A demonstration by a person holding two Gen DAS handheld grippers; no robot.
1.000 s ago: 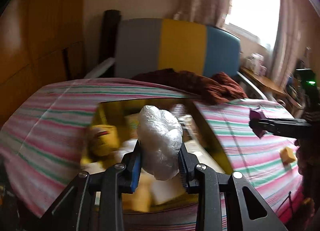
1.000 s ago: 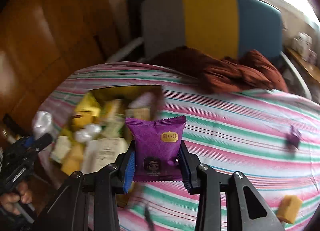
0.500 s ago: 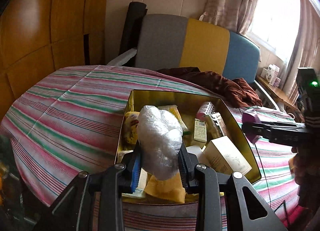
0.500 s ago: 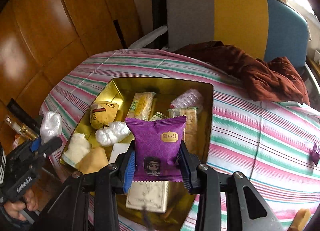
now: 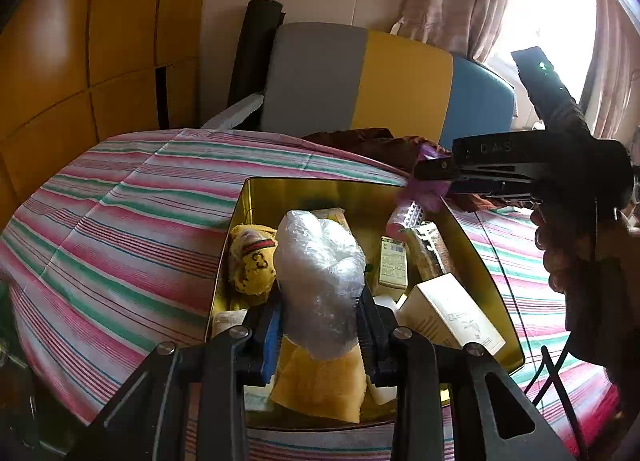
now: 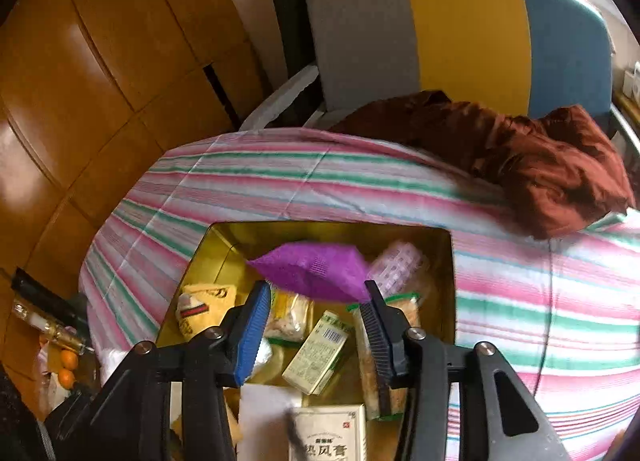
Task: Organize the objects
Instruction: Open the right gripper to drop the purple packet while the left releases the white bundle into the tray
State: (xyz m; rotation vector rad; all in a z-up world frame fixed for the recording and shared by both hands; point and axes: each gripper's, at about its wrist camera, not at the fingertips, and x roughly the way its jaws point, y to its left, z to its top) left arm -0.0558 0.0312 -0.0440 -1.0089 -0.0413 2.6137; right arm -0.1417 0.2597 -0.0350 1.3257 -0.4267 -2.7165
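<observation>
Left gripper (image 5: 320, 317): fingers clamped on a crinkled clear plastic bundle (image 5: 320, 281), lumpy and translucent, held over the near end of the gold tin (image 5: 256, 197).

Right gripper (image 6: 316, 325): jaws opening; the purple snack packet (image 6: 316, 271), matte foil with crimped edges, is seen tilted flat just past the fingertips, over the far part of the tin, blurred. Contact with the pads is not seen; the ribbed blue and black pads stand clear of it. In the left wrist view the packet (image 5: 428, 189) shows only as a purple smear under the right gripper (image 5: 428, 175), at the tin's far right corner.

Tin: rectangular, shiny gold metal walls, set on a bed covered with a pink, green and white striped cloth (image 5: 120, 229).

Contents seen:
- yellow soft pouch with red-green band (image 5: 252, 261)
- small cream carton with barcode (image 6: 320, 349)
- larger cream box (image 5: 448, 313)
- pink-white checked wrapped roll (image 6: 396, 265)
- wrapped biscuit packs (image 6: 288, 315)
- white box with printed characters (image 6: 332, 437)
- yellow flat pack under the bundle (image 5: 320, 385)

A crumpled rust-brown cloth (image 6: 540, 165) lies on the bed beyond the tin.
</observation>
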